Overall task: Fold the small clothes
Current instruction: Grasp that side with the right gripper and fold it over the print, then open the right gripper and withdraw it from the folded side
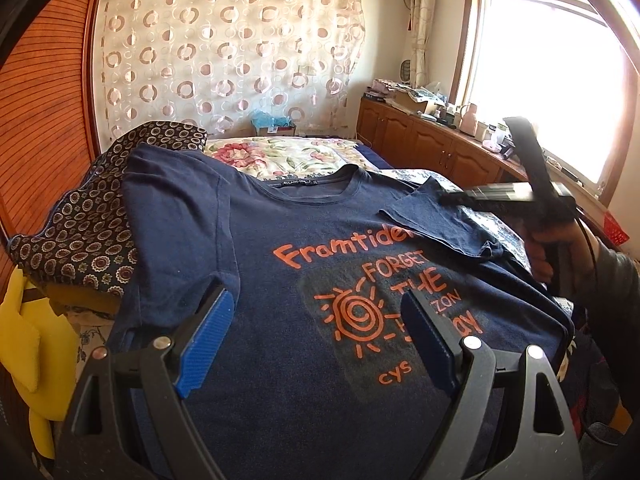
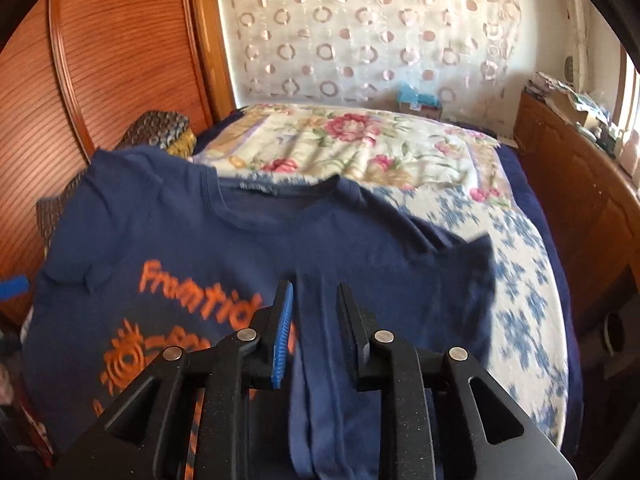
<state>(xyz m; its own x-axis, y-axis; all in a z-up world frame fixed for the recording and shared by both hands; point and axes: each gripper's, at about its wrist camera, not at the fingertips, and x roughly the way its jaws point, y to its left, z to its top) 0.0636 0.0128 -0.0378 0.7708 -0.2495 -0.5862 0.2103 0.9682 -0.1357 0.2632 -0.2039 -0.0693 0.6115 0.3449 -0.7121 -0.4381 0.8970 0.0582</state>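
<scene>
Navy T-shirt (image 1: 280, 240), orange printed lettering and spiral sun on chest. Laid face up across bed, collar toward far end. One short sleeve folded inward over chest, partly covering print; other sleeve spread flat. Side fabric bunched in fold.

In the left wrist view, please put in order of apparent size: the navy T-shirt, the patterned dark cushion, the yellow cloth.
1. navy T-shirt, largest by far.
2. patterned dark cushion.
3. yellow cloth, partly cut off by the edge, so its rank is unsure.

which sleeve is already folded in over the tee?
The window-side sleeve: it lies folded onto the shirt's chest. The wardrobe-side sleeve is spread out flat.
</scene>
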